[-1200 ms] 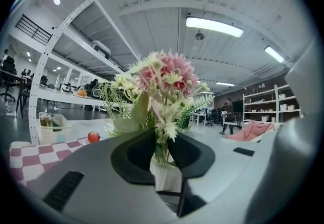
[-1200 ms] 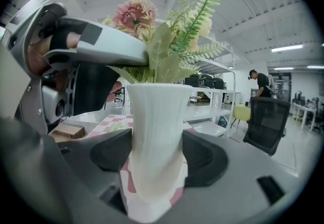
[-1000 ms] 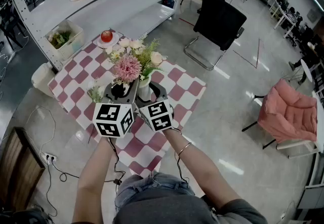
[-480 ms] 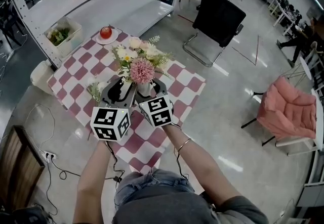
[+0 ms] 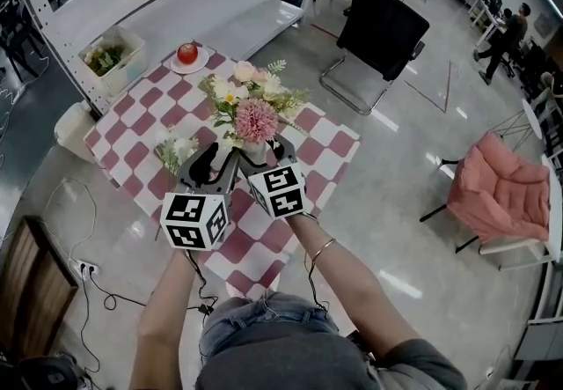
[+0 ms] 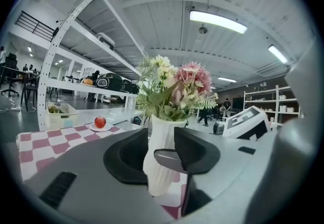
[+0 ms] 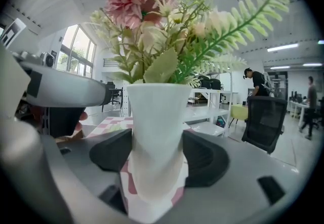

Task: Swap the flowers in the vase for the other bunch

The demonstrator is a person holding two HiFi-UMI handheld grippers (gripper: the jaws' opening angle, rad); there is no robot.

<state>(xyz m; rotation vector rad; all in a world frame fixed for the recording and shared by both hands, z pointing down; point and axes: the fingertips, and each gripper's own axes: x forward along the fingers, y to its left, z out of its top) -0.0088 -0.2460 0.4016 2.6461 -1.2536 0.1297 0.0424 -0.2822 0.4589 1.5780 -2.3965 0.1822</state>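
Note:
A white ribbed vase (image 7: 156, 132) stands on the checked table (image 5: 132, 124) and holds a bunch with a pink bloom (image 5: 255, 120) and cream flowers. My right gripper (image 5: 262, 152) is shut on the vase, one pad against each side (image 7: 158, 157). My left gripper (image 5: 215, 161) sits just left of it, jaws open, and nothing is pressed between them (image 6: 162, 153); the vase (image 6: 161, 154) shows beyond its pads. A second, smaller bunch (image 5: 172, 150) of white flowers lies on the cloth to the left.
An apple on a small plate (image 5: 187, 54) sits at the table's far corner. A basket (image 5: 109, 56) rests on the low shelf behind, and a white bin (image 5: 70, 128) stands by the table's left. A black chair (image 5: 380, 32) stands beyond the table.
The bunch with the pink bloom shifted right and sank into the vase. My left gripper's jaws came open off it and the gripper dropped a little. The right gripper stayed on the vase.

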